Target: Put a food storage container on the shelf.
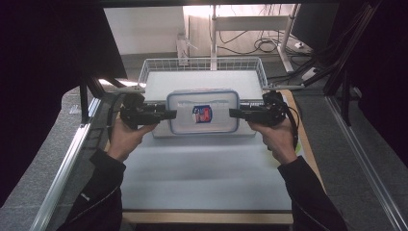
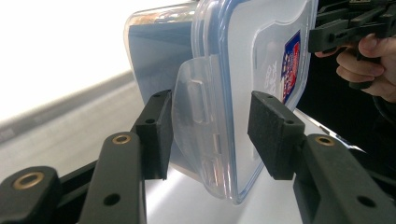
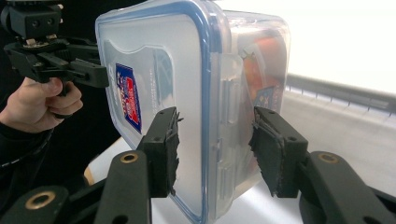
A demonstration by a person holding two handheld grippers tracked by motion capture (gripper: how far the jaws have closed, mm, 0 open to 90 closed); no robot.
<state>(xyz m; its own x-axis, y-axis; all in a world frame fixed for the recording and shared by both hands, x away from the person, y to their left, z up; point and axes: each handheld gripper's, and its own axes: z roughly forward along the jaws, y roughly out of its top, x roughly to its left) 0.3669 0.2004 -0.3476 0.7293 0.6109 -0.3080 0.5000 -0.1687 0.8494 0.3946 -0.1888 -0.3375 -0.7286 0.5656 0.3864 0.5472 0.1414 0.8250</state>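
Container (image 1: 202, 112): a clear plastic lock-lid food box with a blue seal rim and hinged side clips, held off the white table (image 1: 202, 168) between your two grippers. Your left gripper (image 1: 169, 114) clamps its left end clip, your right gripper (image 1: 234, 113) the right one. Its red-and-blue lid label is too small to read.

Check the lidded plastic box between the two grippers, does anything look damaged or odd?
One thing: the foam pads on the right hand-held gripper look frayed and ragged at their edges. The plastic box looks intact, lid on, side latches folded down.
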